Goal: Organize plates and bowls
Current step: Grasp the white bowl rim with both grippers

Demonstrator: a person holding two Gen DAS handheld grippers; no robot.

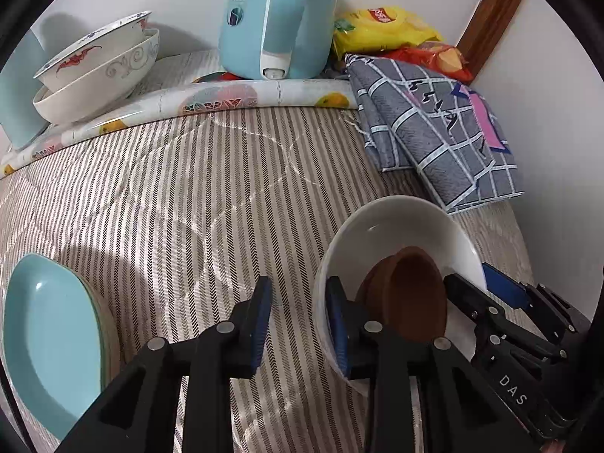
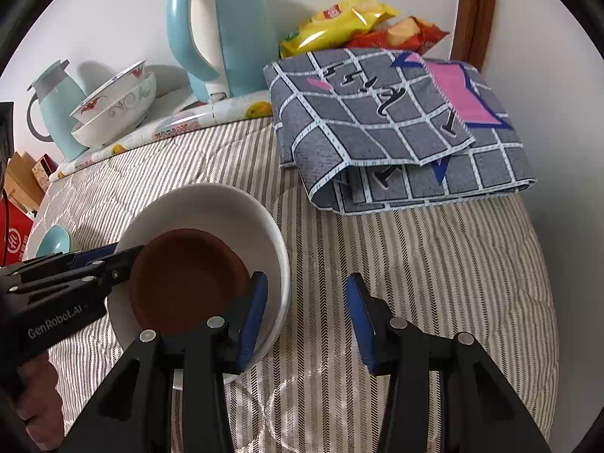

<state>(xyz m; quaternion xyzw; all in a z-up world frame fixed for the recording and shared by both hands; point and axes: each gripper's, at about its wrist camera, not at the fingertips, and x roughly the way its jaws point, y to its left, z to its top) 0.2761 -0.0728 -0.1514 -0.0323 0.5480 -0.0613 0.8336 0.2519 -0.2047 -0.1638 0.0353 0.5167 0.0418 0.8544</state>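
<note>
A white bowl [image 1: 381, 222] [image 2: 211, 204] sits on the striped cloth with a brown dish [image 1: 411, 294] [image 2: 185, 283] inside it. My left gripper [image 1: 300, 324] [image 2: 109, 258] stands open across the bowl's left rim, one finger inside and one outside, and the pads do not press on it. My right gripper [image 2: 307, 321] [image 1: 487, 283] is open across the opposite rim, its left finger inside the bowl beside the brown dish. A stack of light blue plates [image 1: 49, 339] [image 2: 54, 243] lies to the left. Two patterned bowls [image 1: 94, 71] [image 2: 113, 109] are nested at the back left.
A light blue kettle [image 1: 279, 19] [image 2: 222, 30] stands at the back on a fruit-print mat [image 1: 226, 98]. A folded grey checked cloth [image 1: 434, 124] [image 2: 377, 120] and snack bags [image 1: 385, 26] [image 2: 339, 22] lie back right. A teal jug [image 2: 56, 105] stands far left.
</note>
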